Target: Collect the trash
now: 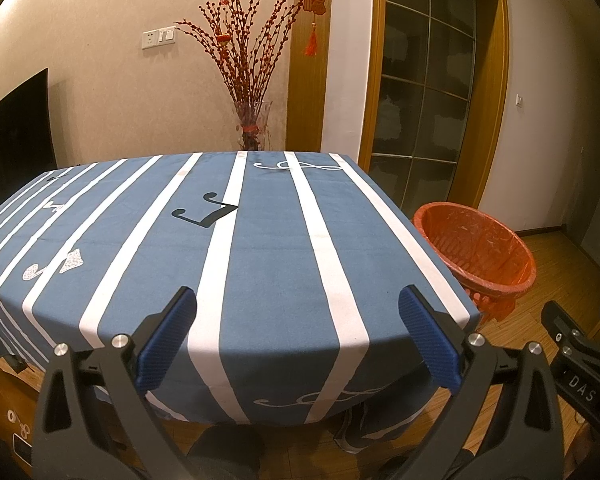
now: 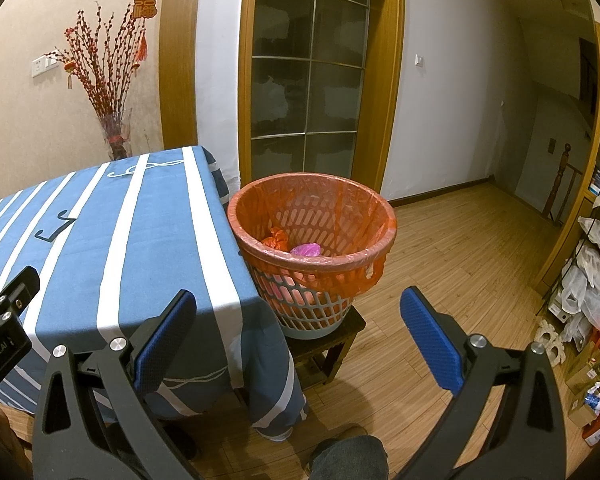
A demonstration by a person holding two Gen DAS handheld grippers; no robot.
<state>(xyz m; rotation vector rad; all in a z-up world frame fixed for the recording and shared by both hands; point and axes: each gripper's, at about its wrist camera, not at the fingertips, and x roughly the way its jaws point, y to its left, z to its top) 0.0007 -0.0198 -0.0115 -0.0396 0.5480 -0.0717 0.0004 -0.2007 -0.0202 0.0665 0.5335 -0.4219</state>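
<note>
A trash basket (image 2: 374, 222) lined with an orange bag stands on a low dark stool right of the table; it also shows in the left wrist view (image 1: 512, 280). Inside lie a knotted orange bag (image 2: 275, 238) and a pink crumpled piece (image 2: 306, 249). My left gripper (image 1: 298, 332) is open and empty above the table's near edge. My right gripper (image 2: 298, 332) is open and empty, held in front of the basket and the table corner. The blue striped tablecloth (image 1: 276, 256) shows only printed patterns; I see no loose trash on it.
A glass vase of red branches (image 1: 252, 124) stands behind the table. A glass door (image 2: 308, 80) is behind the basket. A rack with plastic bags and boxes (image 2: 588, 296) stands at the right. A dark screen (image 1: 16, 140) is at the left. Wooden floor lies right of the basket.
</note>
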